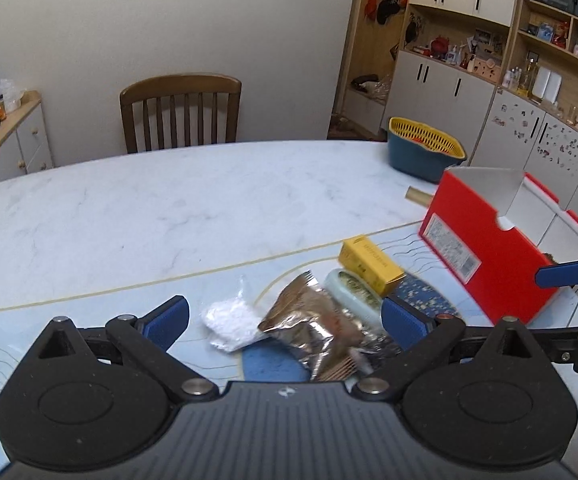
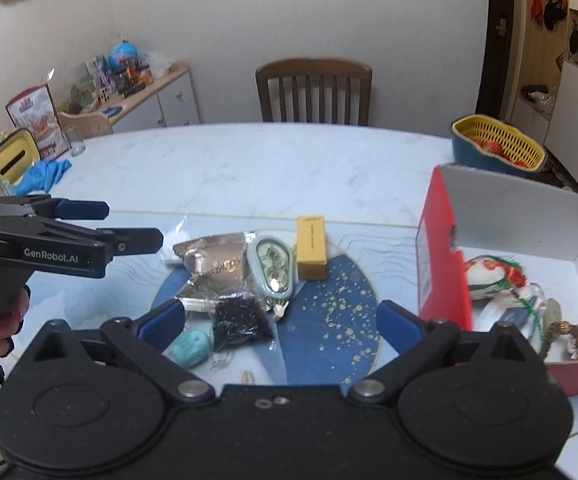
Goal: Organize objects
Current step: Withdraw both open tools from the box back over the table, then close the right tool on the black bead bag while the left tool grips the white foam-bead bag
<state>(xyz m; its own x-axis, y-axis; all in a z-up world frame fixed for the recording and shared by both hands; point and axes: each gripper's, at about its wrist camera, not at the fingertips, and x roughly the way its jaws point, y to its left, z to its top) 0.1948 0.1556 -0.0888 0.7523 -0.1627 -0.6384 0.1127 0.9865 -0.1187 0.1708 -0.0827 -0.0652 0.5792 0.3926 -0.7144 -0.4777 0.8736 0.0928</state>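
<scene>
Loose items clustered at lower centre of the right wrist view, on the blue patterned part of the bench (image 2: 249, 160): foil packet (image 2: 213, 264), pale green oval case (image 2: 273, 270), yellow box (image 2: 311, 248), black bead bag (image 2: 239, 318), teal lump (image 2: 193, 346). Well apart to the right, red box (image 2: 441, 264) standing open, already holding several trinkets. Judged: sorting part done, next pick not yet made.

For a clean pick: best to take one item only, preferably the bead bag or teal lump nearest the fingers; advisable to descend squarely over it, pads either side, closing before lifting. Foil and plastic likely to slip or crumple; overlapping neighbours liable to drag along.

Right claw (image 2: 281, 320): spread to full width, nothing between the pads, touching nothing, poised above the cluster.

Left claw (image 1: 285, 320): also wide apart, empty, hanging over the foil packet and white pouch (image 1: 231, 326) in its own view. No contact evident.
</scene>
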